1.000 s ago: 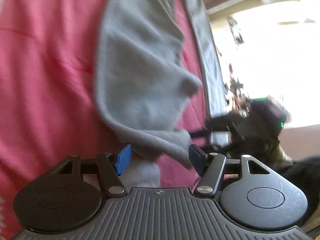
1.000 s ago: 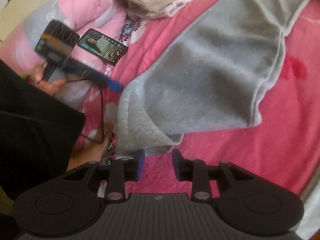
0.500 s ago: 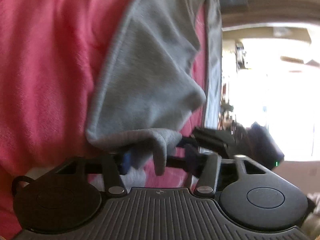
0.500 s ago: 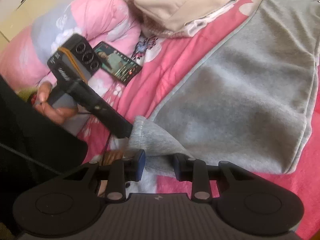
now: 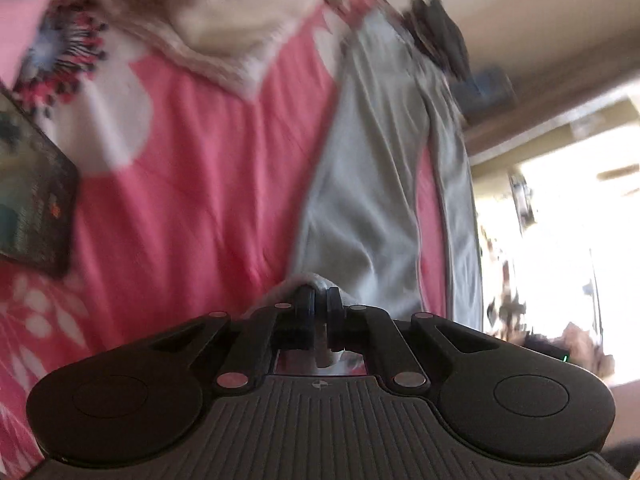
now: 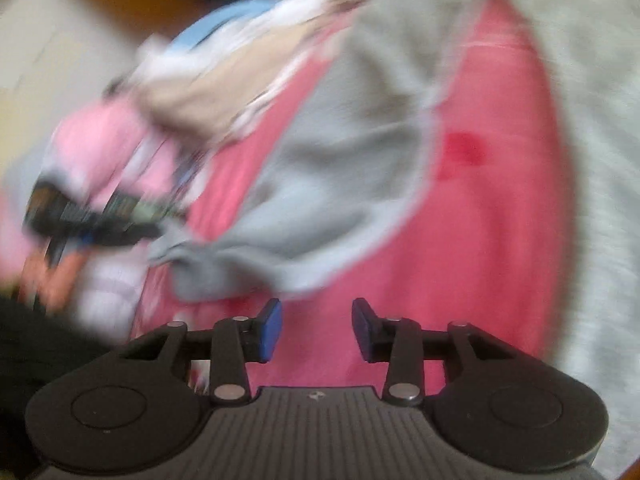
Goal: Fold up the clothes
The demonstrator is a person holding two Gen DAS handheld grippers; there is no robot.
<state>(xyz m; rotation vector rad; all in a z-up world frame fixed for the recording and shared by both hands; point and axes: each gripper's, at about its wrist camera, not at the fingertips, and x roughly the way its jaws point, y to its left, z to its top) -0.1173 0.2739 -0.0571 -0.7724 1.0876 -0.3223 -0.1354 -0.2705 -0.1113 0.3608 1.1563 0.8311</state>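
Observation:
Grey trousers (image 5: 372,184) lie spread over a pink bedspread (image 5: 208,184) and run away from me up the left wrist view. My left gripper (image 5: 318,296) is shut on a folded edge of them, and cloth bulges around the pads. In the blurred right wrist view the same grey trousers (image 6: 328,184) lie ahead. Their near corner is pulled left toward the black left gripper (image 6: 92,232). My right gripper (image 6: 316,320) hovers over bare pink cover. Its jaws are opening and nothing is between its blue pads (image 6: 268,330).
A phone (image 5: 32,200) lies face up on the bedspread at the left. A heap of beige and white clothes (image 6: 240,80) sits beyond the trousers, with a pink pillow (image 6: 100,148) beside it. A dark object (image 5: 440,32) rests past the trousers' far end.
The left gripper's jaws closed on the grey edge and the hand swung and rose with it. The right gripper's jaws widened, and the grey cuff that lay between them now lies ahead.

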